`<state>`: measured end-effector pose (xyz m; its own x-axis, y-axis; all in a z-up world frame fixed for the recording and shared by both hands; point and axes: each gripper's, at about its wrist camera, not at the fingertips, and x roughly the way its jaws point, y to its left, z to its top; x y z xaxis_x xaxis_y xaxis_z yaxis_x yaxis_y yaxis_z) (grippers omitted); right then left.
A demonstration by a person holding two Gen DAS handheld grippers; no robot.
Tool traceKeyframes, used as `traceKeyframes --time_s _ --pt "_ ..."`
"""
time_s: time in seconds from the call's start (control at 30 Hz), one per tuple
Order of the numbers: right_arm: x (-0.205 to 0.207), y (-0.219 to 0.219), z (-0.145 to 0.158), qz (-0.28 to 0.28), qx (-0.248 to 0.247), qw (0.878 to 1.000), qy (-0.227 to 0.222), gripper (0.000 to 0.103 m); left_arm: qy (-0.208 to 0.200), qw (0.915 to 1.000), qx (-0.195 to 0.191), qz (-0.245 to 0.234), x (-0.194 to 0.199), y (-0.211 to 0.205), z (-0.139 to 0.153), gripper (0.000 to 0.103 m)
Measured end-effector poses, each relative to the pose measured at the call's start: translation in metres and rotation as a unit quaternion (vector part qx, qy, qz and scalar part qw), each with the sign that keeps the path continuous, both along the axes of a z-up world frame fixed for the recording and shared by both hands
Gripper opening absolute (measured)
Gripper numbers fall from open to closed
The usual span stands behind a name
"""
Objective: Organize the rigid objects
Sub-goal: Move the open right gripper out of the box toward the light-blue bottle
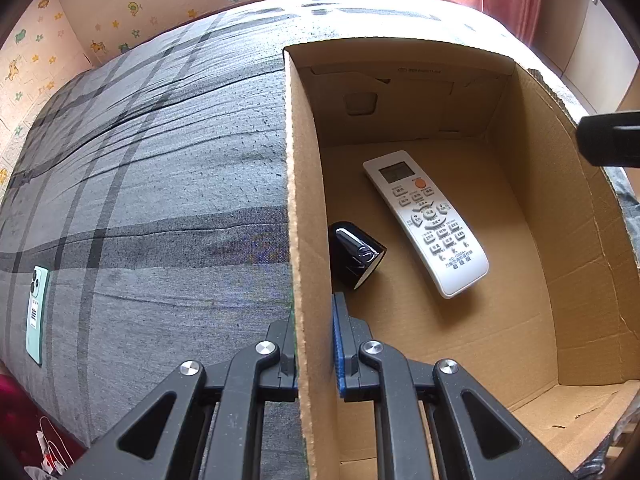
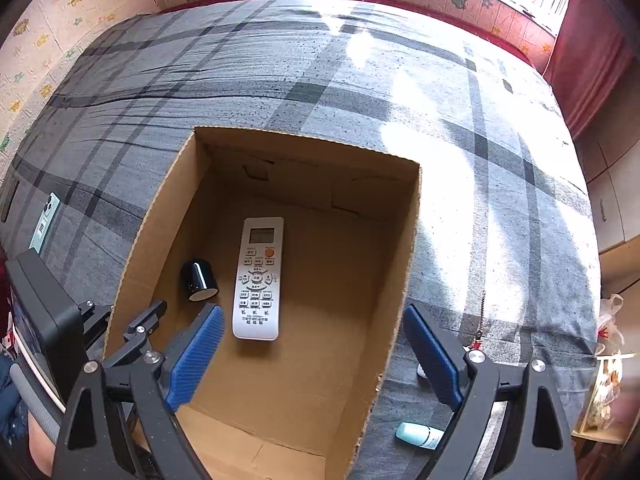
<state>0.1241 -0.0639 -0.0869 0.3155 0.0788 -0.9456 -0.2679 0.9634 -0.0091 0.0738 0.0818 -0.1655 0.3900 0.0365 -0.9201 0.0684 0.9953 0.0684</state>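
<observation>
White remote (image 2: 258,278) lies face-up on the floor of the open cardboard box (image 2: 404,264), roughly mid-floor, long axis running near to far. Black glossy cap-like object (image 2: 199,281) lies tipped on its side just left of the remote, close to the left box wall, not touching the remote. Right half of the box floor is bare, so is the near part.

Left gripper (image 1: 314,344) pinches the box's left wall at its top edge, one finger inside, one outside. Right gripper (image 2: 314,354) hangs above the box's near end, spread wide, nothing between the pads; right pad sits past the right wall edge.

Box sits on a grey plaid bedspread (image 2: 360,80). Mint-green phone (image 1: 37,314) lies far left on it, well apart. A small teal-capped bottle (image 2: 418,434) lies near right, outside the box.
</observation>
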Motion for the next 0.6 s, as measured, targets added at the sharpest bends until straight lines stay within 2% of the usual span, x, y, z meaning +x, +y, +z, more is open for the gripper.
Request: traceKeyframes --time_s 0.17,0.4,0.6 --pt "-0.008 -0.023 0.011 -0.009 -0.001 1.000 -0.012 0.103 0.000 1.0000 0.002 -0.001 0.000 -0.001 0.000 0.013" --pt "-0.019 -0.062 0.023 -0.038 -0.009 0.999 -0.028 0.103 -0.001 1.0000 0.004 -0.002 -0.001 -0.002 0.001 0.013" --pt "-0.034 -0.097 0.020 -0.068 -0.010 0.997 -0.021 0.103 -0.003 1.0000 0.005 -0.001 -0.001 -0.003 0.001 0.013"
